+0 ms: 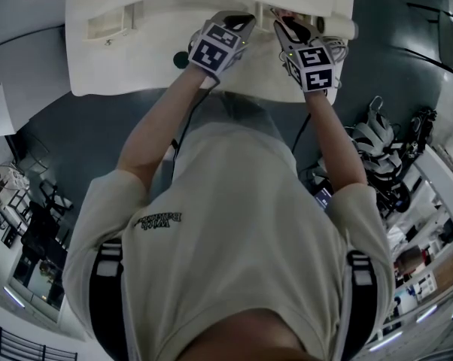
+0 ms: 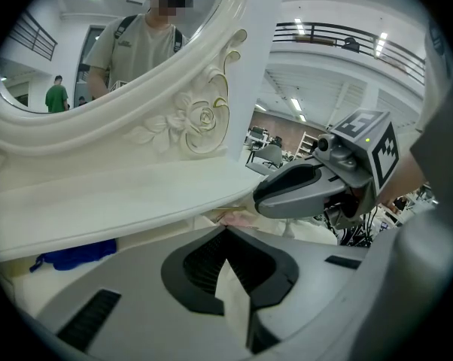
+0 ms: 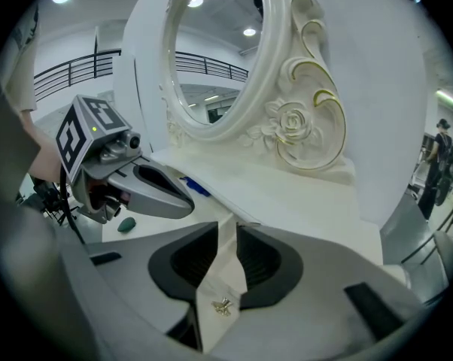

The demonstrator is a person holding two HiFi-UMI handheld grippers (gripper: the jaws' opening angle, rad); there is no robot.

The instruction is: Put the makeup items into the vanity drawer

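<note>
Head view, drawer front point(image 3: 225, 277) hidden, vanity point(image 1: 121, 66) cropped

The right gripper point(image 3: 228, 235), in the foreground, presses its jaws on a cream drawer front point(image 3: 225, 273) with a small gold knob point(image 3: 223, 307). The left gripper point(image 3: 185, 201) hangs just beside. Behind stands a white vanity point(image 3: 302, 194) with an ornate oval mirror point(image 3: 219, 51).
</note>
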